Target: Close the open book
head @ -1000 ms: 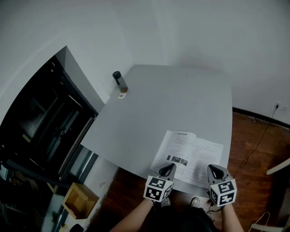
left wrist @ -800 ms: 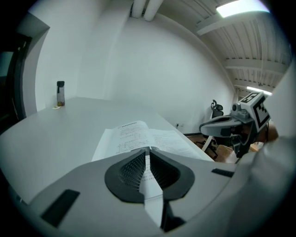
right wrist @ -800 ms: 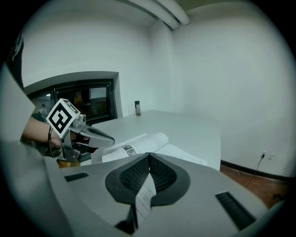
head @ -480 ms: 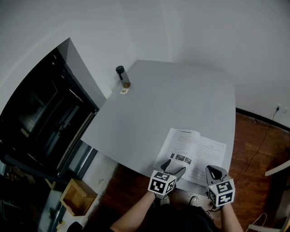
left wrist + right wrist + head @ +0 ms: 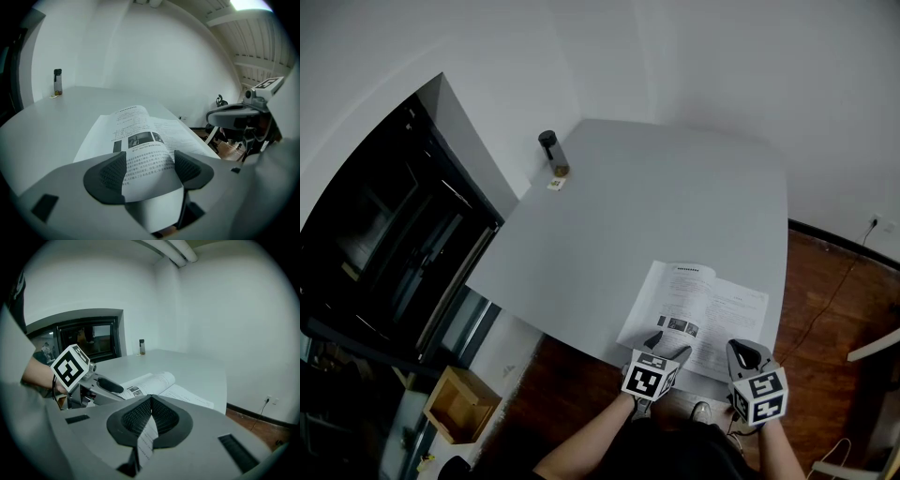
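Note:
The open book (image 5: pixel 703 314) lies flat at the near right edge of the grey table (image 5: pixel 656 206), its printed pages up. My left gripper (image 5: pixel 667 345) stands open at the near edge of the left page. Its jaws have just opened wide, and the page's lower part (image 5: pixel 140 126) lies between the pads (image 5: pixel 110 173) without being pressed. My right gripper (image 5: pixel 748 356) sits at the right page's near edge. In the right gripper view that gripper (image 5: pixel 150 416) is shut on a strip of printed page. The left gripper (image 5: pixel 110 386) shows beside the curled page (image 5: pixel 154 380).
A dark bottle (image 5: pixel 551 152) and a small tag (image 5: pixel 554 185) stand at the table's far left corner. A dark glass-fronted cabinet (image 5: pixel 394 253) is at the left, with a wooden box (image 5: pixel 461 408) on the floor below. A white chair part (image 5: pixel 872 349) is at the right.
The left gripper's jaws went from shut to wide open, and it sank lower over the book's near left edge. The right gripper has stayed put.

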`<state>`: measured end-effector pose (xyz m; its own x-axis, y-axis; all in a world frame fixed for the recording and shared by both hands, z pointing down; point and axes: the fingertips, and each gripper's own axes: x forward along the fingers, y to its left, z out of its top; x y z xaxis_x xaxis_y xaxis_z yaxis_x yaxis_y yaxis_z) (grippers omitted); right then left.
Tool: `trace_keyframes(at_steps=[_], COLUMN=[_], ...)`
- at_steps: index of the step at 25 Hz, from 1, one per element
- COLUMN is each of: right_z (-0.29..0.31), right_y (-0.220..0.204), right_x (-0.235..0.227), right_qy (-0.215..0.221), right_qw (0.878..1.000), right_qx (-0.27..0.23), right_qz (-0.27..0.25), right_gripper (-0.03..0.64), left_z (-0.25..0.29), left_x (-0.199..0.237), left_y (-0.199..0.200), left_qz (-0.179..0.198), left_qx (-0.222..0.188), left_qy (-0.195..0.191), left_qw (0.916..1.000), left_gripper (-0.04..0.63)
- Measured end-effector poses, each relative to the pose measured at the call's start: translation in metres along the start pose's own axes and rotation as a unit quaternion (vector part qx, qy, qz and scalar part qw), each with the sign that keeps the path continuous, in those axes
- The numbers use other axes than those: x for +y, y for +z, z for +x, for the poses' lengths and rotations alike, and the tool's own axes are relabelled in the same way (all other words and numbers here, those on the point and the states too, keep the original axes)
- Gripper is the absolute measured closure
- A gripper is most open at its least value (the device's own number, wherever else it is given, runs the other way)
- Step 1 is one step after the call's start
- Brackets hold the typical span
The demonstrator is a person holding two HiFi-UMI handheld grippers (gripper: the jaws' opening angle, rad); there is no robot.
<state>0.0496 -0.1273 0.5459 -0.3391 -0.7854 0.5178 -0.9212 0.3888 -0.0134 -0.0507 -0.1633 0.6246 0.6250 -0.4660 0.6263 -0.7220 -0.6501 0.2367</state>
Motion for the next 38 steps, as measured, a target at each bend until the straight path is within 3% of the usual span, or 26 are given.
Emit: trace_keyframes(at_steps=[6, 11, 23, 31, 38], right_z=[-0.002, -0.008, -0.01, -0.028, -0.042], right_y=[0.0, -0.004, -0.01, -0.014, -0.017], right_x=[-0.006, -0.01, -0.023, -0.05, -0.071], right_qy=[-0.001, -0.003, -0.012, -0.048, -0.072], right_qw=[1.0, 1.0, 1.0, 0.998, 0.996], right_qx=[-0.002, 0.0, -0.002, -0.01, -0.018], right_qz=[-0.001, 0.002, 0.015, 0.038, 0.047], right_gripper=[0.614, 0.614, 0.614, 0.614, 0.614], left_z=[0.0, -0.003, -0.016, -0.027, -0.028], left_x=[-0.014, -0.037, -0.095, -0.123, -0.108], left_y=[0.006, 0.009, 0.03, 0.044, 0.049], left_qz=[0.027, 0.047, 0.07, 0.082, 0.072], left_qx=[-0.007, -0.009, -0.042, -0.072, -0.082], left_qy=[0.004, -0.015, -0.118, -0.167, -0.142], left_qw=[0.9996, 0.9988, 0.9897, 0.9799, 0.9838], left_gripper=[0.304, 0.311, 0.311, 0.311, 0.311])
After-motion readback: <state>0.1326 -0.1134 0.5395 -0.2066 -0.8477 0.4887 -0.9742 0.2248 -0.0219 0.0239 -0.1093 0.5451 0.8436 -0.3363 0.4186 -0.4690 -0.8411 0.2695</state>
